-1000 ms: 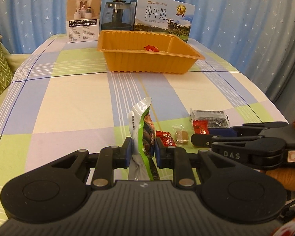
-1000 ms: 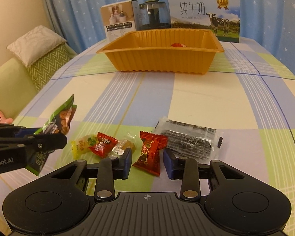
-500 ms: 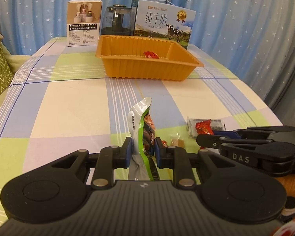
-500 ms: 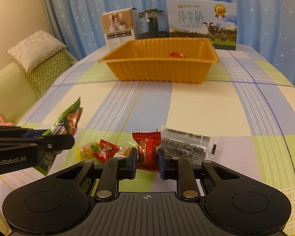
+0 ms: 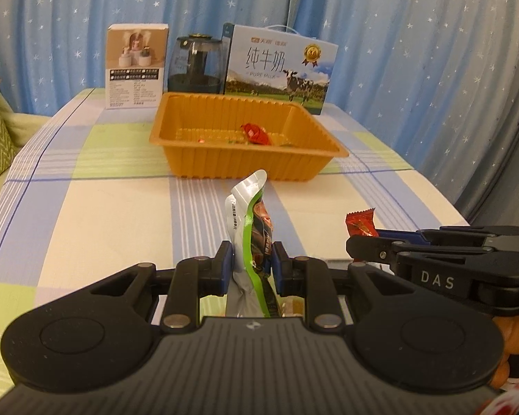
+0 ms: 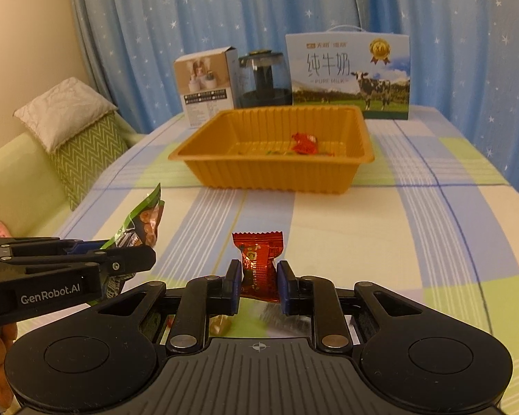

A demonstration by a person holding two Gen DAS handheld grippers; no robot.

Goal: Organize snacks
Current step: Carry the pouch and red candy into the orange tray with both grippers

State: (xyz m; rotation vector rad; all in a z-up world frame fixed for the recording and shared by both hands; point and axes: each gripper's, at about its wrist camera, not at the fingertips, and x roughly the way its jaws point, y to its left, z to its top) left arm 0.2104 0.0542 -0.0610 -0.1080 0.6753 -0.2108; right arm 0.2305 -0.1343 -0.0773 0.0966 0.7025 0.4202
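My left gripper (image 5: 249, 263) is shut on a green and silver snack packet (image 5: 249, 221), held upright above the table. My right gripper (image 6: 258, 278) is shut on a red wrapped candy (image 6: 258, 259), also lifted off the cloth. Each gripper shows in the other's view: the right gripper (image 5: 354, 242) with its red candy (image 5: 360, 223) at the right, the left gripper (image 6: 145, 259) with its packet (image 6: 145, 221) at the left. Ahead stands an orange tray (image 5: 225, 166) with one red candy (image 5: 256, 134) inside; the same tray (image 6: 270, 173) and candy (image 6: 304, 143) appear in the right wrist view.
Behind the tray stand a white box (image 5: 136, 65), a dark glass jar (image 5: 195, 65) and a milk carton box (image 5: 280, 69), against a blue starred curtain. A tan candy (image 6: 219, 325) lies under my right gripper. A green sofa with cushions (image 6: 86, 145) is left of the table.
My right gripper closed on the red candy and lifted it off the table. My left gripper rose with the packet; the loose snacks on the cloth dropped out of sight below both.
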